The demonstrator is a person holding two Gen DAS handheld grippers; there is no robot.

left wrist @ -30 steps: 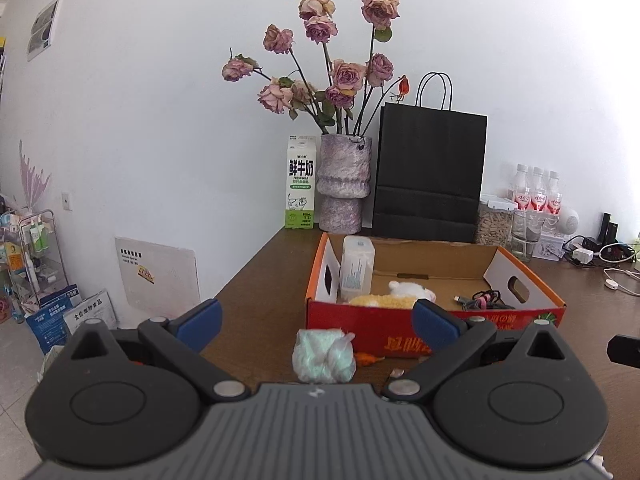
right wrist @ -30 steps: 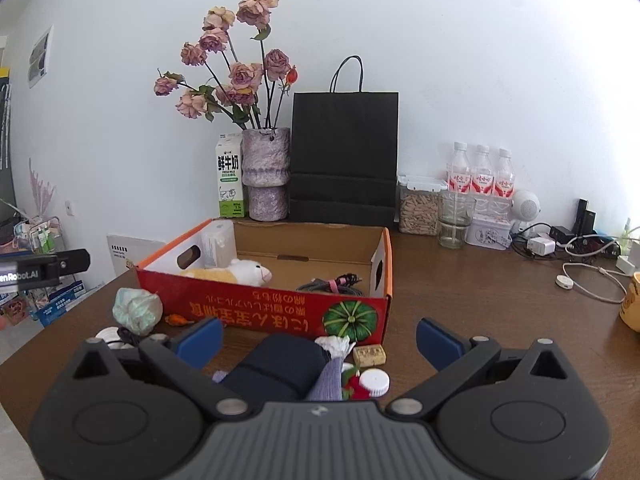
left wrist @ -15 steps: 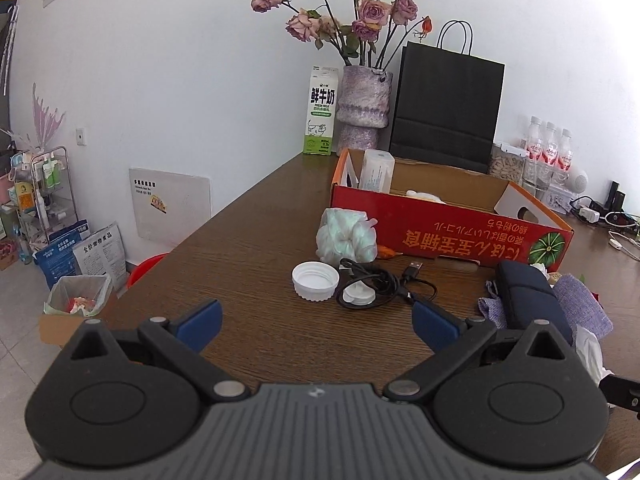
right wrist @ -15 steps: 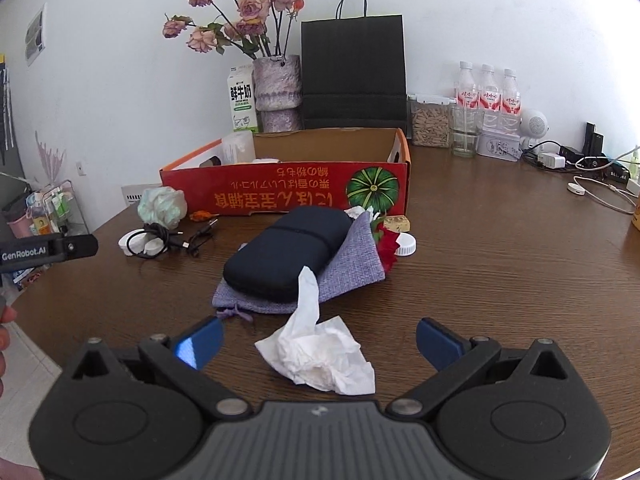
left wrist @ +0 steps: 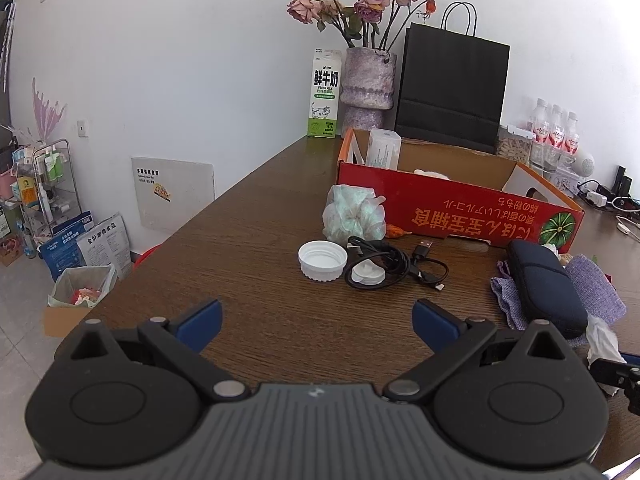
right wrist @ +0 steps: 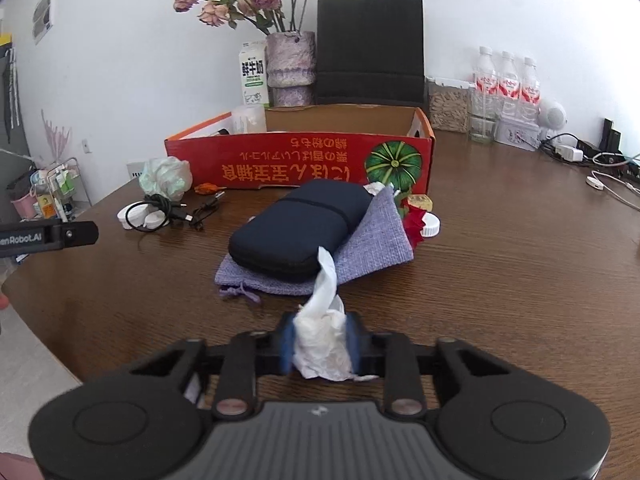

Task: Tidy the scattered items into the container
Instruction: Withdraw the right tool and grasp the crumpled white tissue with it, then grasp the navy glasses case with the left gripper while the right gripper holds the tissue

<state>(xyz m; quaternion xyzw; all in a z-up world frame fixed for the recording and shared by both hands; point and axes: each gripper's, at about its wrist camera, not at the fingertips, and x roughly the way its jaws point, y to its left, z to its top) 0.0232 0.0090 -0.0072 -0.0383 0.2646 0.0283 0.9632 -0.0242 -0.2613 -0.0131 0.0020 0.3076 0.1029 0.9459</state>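
My right gripper (right wrist: 320, 332) sits low at the table's near edge. Its jaws are closing, and its blue pads squeeze a crumpled white tissue (right wrist: 326, 280). Just beyond it a dark blue case (right wrist: 300, 228) rests on a purple pouch (right wrist: 372, 244). The red cardboard box (right wrist: 300, 160) stands behind them. My left gripper (left wrist: 316, 320) hovers open above bare table with nothing between its fingers. Ahead of it lie a white cap (left wrist: 322, 258), a coiled black cable (left wrist: 380, 268) and a pale green bundle (left wrist: 352, 212), all in front of the box (left wrist: 460, 208).
A vase of flowers (left wrist: 366, 80), a milk carton (left wrist: 325, 100) and a black paper bag (left wrist: 452, 96) stand by the wall. Bottles (right wrist: 506, 88) and loose chargers (right wrist: 600, 180) occupy the far right. The table's left edge drops to a floor bin (left wrist: 80, 292).
Both cameras sank and tilted toward the table. The right gripper's jaws went from wide open to closed on the white tissue. The left gripper's jaws stayed wide open.
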